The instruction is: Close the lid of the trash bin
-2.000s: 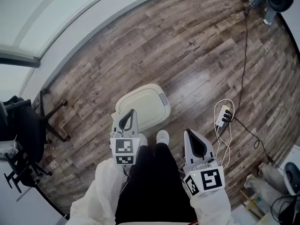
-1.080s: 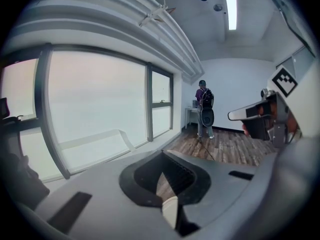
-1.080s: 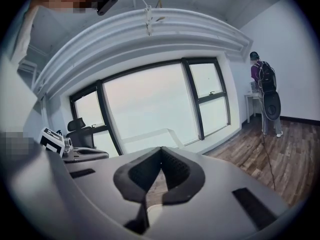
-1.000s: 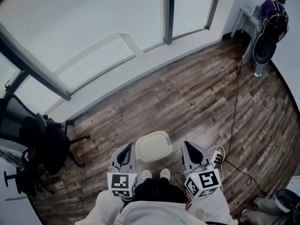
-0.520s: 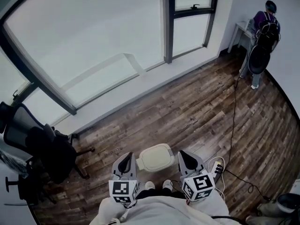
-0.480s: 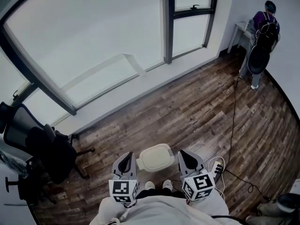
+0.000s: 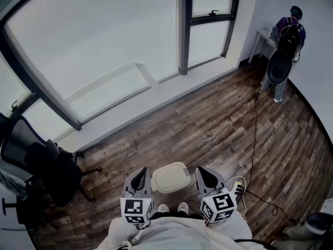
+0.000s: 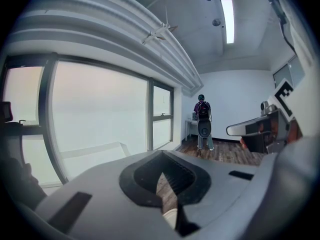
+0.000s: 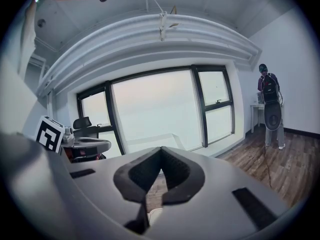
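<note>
The cream trash bin (image 7: 170, 177) stands on the wood floor just in front of the person's feet, with its lid lying flat and closed. In the head view my left gripper (image 7: 139, 178) is held left of the bin and my right gripper (image 7: 205, 175) right of it, both above the floor and apart from the bin. Both are shut with nothing between the jaws. In the left gripper view the left gripper (image 8: 161, 160) points into the room with its tips meeting. The right gripper (image 9: 160, 154) in its own view looks the same.
A black office chair (image 7: 44, 168) stands at the left. A white power strip (image 7: 238, 187) with a long black cable (image 7: 253, 134) lies right of the bin. A person (image 7: 285, 33) stands by a small table at the far right. Large windows (image 7: 104, 40) line the far wall.
The head view has tilted up from the floor to the room, so the bin now sits small and low in frame. Both grippers drew back to either side of it, still shut.
</note>
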### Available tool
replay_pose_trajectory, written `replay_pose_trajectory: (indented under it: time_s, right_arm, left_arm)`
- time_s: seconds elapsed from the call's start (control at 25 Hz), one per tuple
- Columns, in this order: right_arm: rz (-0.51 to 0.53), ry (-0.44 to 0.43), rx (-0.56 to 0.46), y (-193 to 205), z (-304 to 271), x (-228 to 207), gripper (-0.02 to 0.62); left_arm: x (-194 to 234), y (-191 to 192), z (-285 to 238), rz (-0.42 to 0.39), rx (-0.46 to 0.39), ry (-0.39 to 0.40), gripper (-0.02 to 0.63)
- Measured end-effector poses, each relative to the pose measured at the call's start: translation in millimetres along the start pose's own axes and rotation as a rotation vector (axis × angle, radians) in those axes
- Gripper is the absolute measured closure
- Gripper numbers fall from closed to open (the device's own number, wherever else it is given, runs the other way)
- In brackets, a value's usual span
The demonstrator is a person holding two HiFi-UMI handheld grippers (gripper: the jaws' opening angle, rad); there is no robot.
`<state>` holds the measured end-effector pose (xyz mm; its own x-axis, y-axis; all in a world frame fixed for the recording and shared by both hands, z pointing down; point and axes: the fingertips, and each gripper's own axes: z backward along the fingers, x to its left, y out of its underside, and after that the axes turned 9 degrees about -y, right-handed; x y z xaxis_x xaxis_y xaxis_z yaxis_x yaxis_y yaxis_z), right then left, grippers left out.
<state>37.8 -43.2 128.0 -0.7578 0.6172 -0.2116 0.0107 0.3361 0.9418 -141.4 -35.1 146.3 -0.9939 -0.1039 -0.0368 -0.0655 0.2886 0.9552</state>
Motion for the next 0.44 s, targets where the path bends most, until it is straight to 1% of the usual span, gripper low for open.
replay_pose_trajectory:
  time_s: [0.2, 0.44]
  right_arm:
    - [0.001, 0.01, 0.01, 3, -1, 1, 0.572]
    - [0.006, 0.014, 0.011, 4, -13, 14, 0.572]
  left_arm:
    - [3, 2, -2, 0.007, -0.002, 0.007, 0.601]
    - [21, 6, -1, 0.007, 0.0, 0.008, 0.601]
